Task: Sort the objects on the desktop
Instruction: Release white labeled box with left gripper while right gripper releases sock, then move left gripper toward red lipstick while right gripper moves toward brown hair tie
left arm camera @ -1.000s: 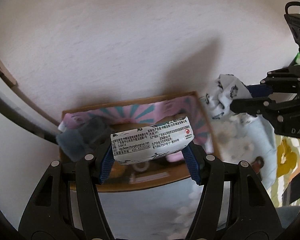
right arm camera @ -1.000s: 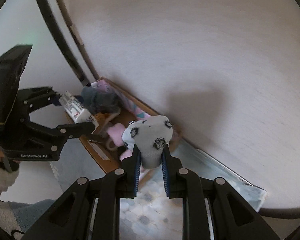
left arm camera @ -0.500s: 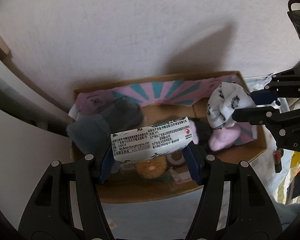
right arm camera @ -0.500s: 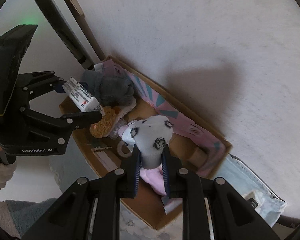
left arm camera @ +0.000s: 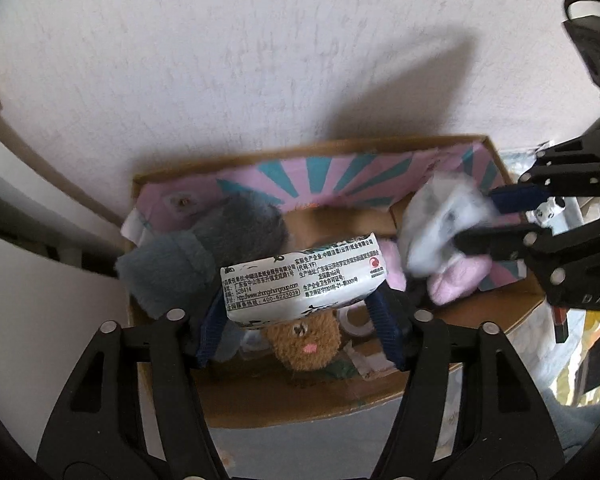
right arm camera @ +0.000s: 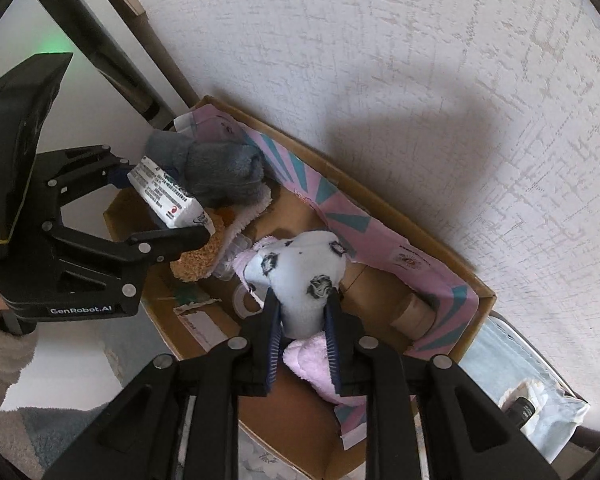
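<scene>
Both my grippers are over the cardboard box (left arm camera: 380, 404) pushed against the white wall (left arm camera: 260, 60). My left gripper (left arm camera: 300, 320) has the tissue pack (left arm camera: 304, 280) between its blue pads (left arm camera: 210, 334), and the jaws are opening; the pack sits tilted, its left end looks off the pad, and I can't tell if the right end touches. It hangs right above the brown plush bear (left arm camera: 304, 340), next to the grey fuzzy socks (left arm camera: 204, 252) at the box's left end.

My right gripper (right arm camera: 302, 320) has its jaws narrow but opening too, with the pale blue printed sock (right arm camera: 300, 276) between the pads, on top of a pink fluffy sock (right arm camera: 316, 364) in the middle of the box.

The right wrist view shows the whole box at an angle: pink and teal paper lining (right arm camera: 380, 240) along the far wall, a tape roll (right arm camera: 244, 300), a brown cardboard tube (right arm camera: 414, 314) at the right end, and a sleeve cuff (right arm camera: 0, 364) behind the left gripper (right arm camera: 162, 210). The left wrist view gives the bear's face and the pack's print, but the blue sock (left arm camera: 440, 232) is only a blur there.
</scene>
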Demonstrator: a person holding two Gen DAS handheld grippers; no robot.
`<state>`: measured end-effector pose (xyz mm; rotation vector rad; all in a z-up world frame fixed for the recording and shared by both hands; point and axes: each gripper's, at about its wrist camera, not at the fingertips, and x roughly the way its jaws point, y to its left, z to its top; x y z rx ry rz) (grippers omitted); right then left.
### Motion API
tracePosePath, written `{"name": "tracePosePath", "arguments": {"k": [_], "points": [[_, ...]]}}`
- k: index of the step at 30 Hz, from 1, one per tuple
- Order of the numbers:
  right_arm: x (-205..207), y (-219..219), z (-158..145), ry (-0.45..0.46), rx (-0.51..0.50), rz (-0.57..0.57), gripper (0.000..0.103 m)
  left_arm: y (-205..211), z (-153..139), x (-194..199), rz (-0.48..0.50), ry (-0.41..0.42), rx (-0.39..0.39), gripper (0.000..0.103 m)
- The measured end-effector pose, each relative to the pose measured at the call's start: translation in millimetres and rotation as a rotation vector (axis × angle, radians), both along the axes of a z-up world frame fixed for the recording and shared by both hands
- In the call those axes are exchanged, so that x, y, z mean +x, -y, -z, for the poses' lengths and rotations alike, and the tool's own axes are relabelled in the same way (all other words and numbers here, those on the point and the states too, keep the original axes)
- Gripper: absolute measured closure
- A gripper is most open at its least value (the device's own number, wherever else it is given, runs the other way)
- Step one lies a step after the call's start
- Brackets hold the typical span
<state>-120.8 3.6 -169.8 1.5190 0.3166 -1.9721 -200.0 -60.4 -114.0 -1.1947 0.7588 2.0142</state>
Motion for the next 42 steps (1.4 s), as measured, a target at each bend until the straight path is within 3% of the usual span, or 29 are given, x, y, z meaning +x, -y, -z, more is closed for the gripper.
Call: {"name": "tracePosePath", "arguments": {"k": [1,2,3,4,5,10,16,21,27,29,33,39,42], "points": [[-0.6,1.0,0.3,-0.002,-0.001,-0.003,0.079,-1.3,-1.2,1.7,-0.001,-0.020,-0.011,0.010],[-0.8,1.9,1.2,0.007,-0.009,-0.013,0.074,-2.3,-2.9,4.2,-0.006,-0.051,-0.030,0.001],[-0.6,1.7,0.9,0.013,-0.011,-0.013,0.069,-1.8,-5.5,6.5,-0.004,-0.078,-0.022,0.000],[-0.6,2.0,2.0,0.018,-0.005,-0.010,0.056,-1.4,-7.7,7.8,-0.001,-0.088,-0.019,0.000],[0.2,1.5,2.8,0.014,0.009,-0.002,0.048,-1.2,-9.0,8.5,-0.004,-0.095,-0.022,0.000],[3.5,-5.5,-0.1,0.010,-0.013,0.030,0.029,2.7,-11.2,8.5,-0.026,-0.106,-0.028,0.000],[7.4,-12.3,-4.8,-0.004,0.004,0.045,0.021,12.8,-18.3,15.3,-0.052,-0.094,-0.019,0.000],[14.7,-10.9,-5.5,-0.012,0.004,0.024,0.014,13.0,-21.5,23.6,-0.086,-0.134,-0.048,0.000],[22.8,-21.7,-20.2,-0.039,-0.022,0.021,0.011,18.4,-37.0,28.6,-0.123,-0.111,0.021,0.000],[25.1,-25.4,-22.4,-0.034,-0.040,0.026,0.000,18.7,-44.8,34.6,-0.111,-0.122,0.049,0.000],[30.6,-36.5,-27.2,-0.006,-0.090,0.043,0.000,15.1,-56.9,43.7,-0.103,-0.136,0.073,0.000],[46.5,-60.1,-45.1,-0.054,-0.088,0.063,0.000,2.6,-73.3,66.5,-0.066,-0.160,0.091,0.000],[55.9,-82.3,-57.3,-0.080,-0.007,0.066,0.000,-7.6,-79.6,82.5,-0.031,-0.162,0.107,0.000]]}}
